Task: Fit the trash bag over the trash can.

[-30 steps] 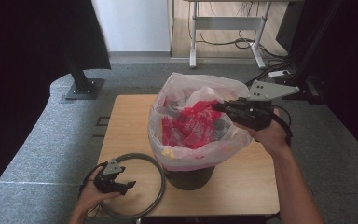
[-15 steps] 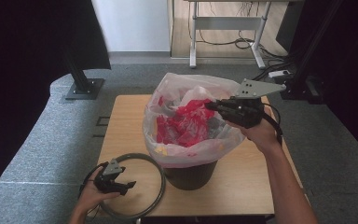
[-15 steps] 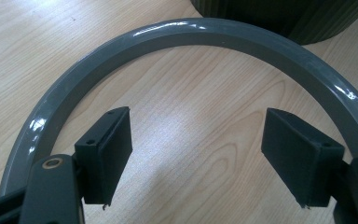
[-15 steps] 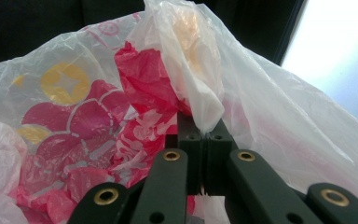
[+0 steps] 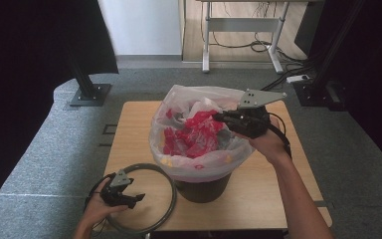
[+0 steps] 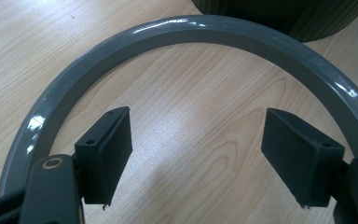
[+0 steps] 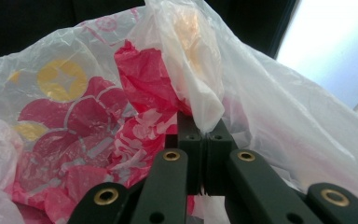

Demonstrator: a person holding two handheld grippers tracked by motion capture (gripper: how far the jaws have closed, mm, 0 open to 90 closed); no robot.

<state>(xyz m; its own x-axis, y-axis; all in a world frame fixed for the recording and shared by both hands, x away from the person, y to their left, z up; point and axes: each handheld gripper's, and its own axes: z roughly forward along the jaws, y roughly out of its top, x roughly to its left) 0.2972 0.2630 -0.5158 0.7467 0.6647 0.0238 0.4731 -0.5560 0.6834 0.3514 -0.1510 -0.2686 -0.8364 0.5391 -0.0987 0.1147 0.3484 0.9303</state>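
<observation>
Surface: wooden table [image 5: 139,129], light grain, standing on grey carpet [image 5: 45,164]; dark curtains hang at the left and right, and a white desk frame [image 5: 238,40] with cables stands at the far side.
Bin: dark round bin [image 5: 201,186] sits near the middle of the table, slightly to the near side; its ribbed dark wall also shows at the far edge of the left gripper view.
Bag: thin clear plastic bag [image 5: 199,134] printed with red flowers and yellow spots lines the bin, its top billowing up and draped over the rim.
Right gripper: right gripper [image 5: 218,117] is held at the bag's right edge, pointing left across the bin's mouth; in the right gripper view its jaws are pressed together, pinching a fold of the bag film between them.
Pinched fold: a white crumpled flap rises straight from the closed jaws, with the red print just behind it.
Ring: grey plastic ring [image 5: 166,199] lies flat on the table at the near left, touching or just beside the bin's base.
Left gripper: left gripper [image 5: 135,199] rests low over the ring's near-left arc, jaws spread wide and holding nothing; in the left gripper view the ring curves around both jaw tips over bare wood.
Hands: left hand [image 5: 99,209] comes in at the near left corner; right hand [image 5: 268,142] comes in from the near right.
</observation>
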